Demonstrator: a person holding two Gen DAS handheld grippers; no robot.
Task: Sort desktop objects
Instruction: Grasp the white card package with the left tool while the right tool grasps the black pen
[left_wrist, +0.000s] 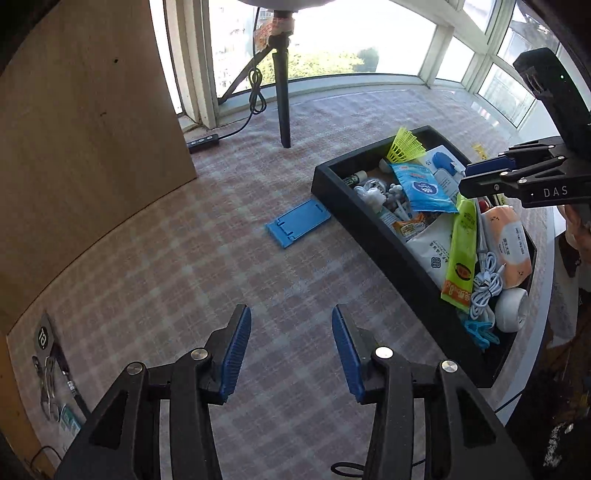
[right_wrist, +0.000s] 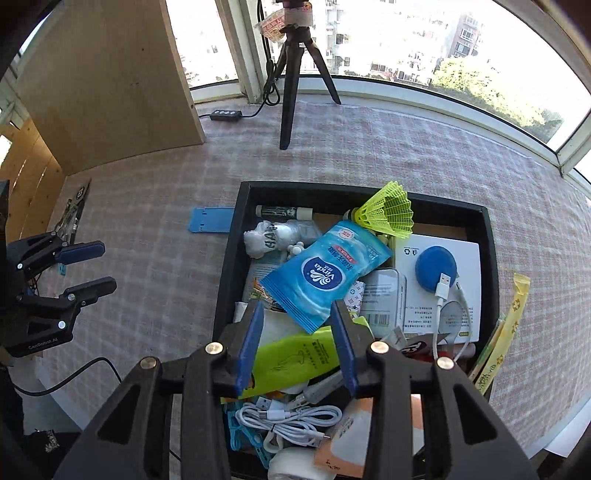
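A black tray (right_wrist: 225, 273) (left_wrist: 373, 229) is full of small objects: a blue Vinda tissue pack (right_wrist: 325, 273) (left_wrist: 423, 188), a yellow shuttlecock (right_wrist: 391, 214) (left_wrist: 404, 146), a green packet (right_wrist: 295, 354) (left_wrist: 461, 251), white cables (right_wrist: 288, 417) and a white box with a blue disc (right_wrist: 436, 267). A blue phone stand (left_wrist: 297, 222) (right_wrist: 210, 220) lies flat on the checked cloth left of the tray. My right gripper (right_wrist: 297, 314) is open and empty above the tray's near part, over the green packet. My left gripper (left_wrist: 291, 317) is open and empty over bare cloth, left of the tray.
A tripod (right_wrist: 291, 74) (left_wrist: 282, 92) stands at the back by the window. A wooden board (left_wrist: 85, 122) stands at the left. A black power strip (left_wrist: 203, 142) lies near it. Keys and a tag (left_wrist: 48, 373) lie at the left edge. Yellow wrapped sticks (right_wrist: 506, 325) lie right of the tray.
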